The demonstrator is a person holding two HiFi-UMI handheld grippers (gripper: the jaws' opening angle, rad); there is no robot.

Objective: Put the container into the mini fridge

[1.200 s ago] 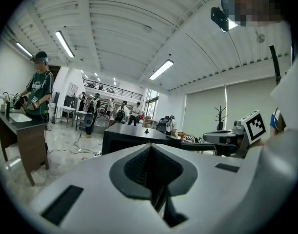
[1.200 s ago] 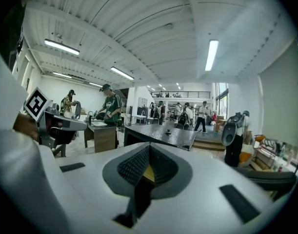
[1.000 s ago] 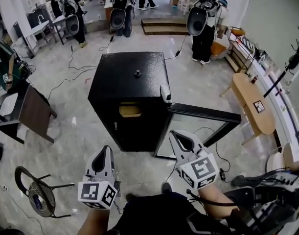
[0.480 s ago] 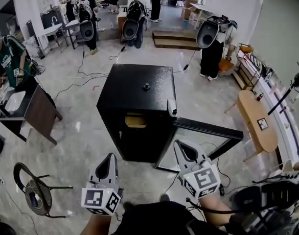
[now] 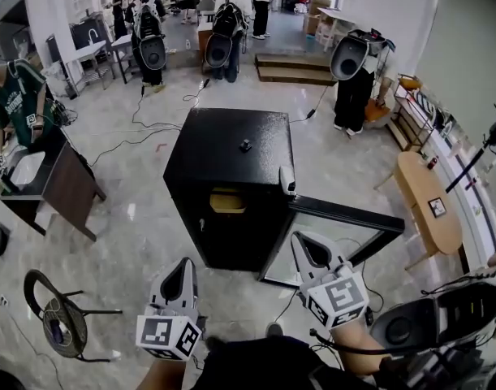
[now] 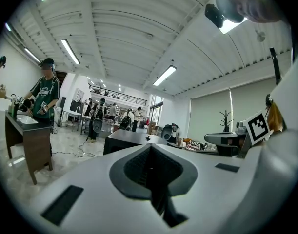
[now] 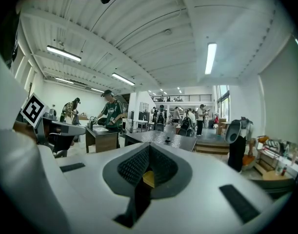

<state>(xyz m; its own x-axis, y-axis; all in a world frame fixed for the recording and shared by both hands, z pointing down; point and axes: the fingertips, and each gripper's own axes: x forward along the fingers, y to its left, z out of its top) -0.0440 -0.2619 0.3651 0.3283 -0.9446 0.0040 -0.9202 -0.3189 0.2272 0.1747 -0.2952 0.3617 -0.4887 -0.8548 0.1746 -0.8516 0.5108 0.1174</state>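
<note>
A black mini fridge (image 5: 231,149) stands on the floor ahead with its glass door (image 5: 338,215) swung open to the right. Inside, on the upper shelf, sits a yellow container (image 5: 228,202). My left gripper (image 5: 183,266) hangs in front of the fridge at lower left, shut and empty. My right gripper (image 5: 304,242) is level with the open door's foot, also shut with nothing in it. In the right gripper view the container (image 7: 149,178) shows as a yellow patch beyond the closed jaws. The fridge top (image 6: 127,138) shows over the jaws in the left gripper view.
A small black knob (image 5: 245,145) lies on the fridge top. A brown desk (image 5: 65,187) and a round stool (image 5: 57,325) stand at left, a wooden table (image 5: 430,201) at right. Cables trail on the floor. A person in green (image 5: 16,104) and others stand further back.
The head view has shifted a little, so the fridge sits lower in the picture. Both grippers stay where they were, shut and empty.
</note>
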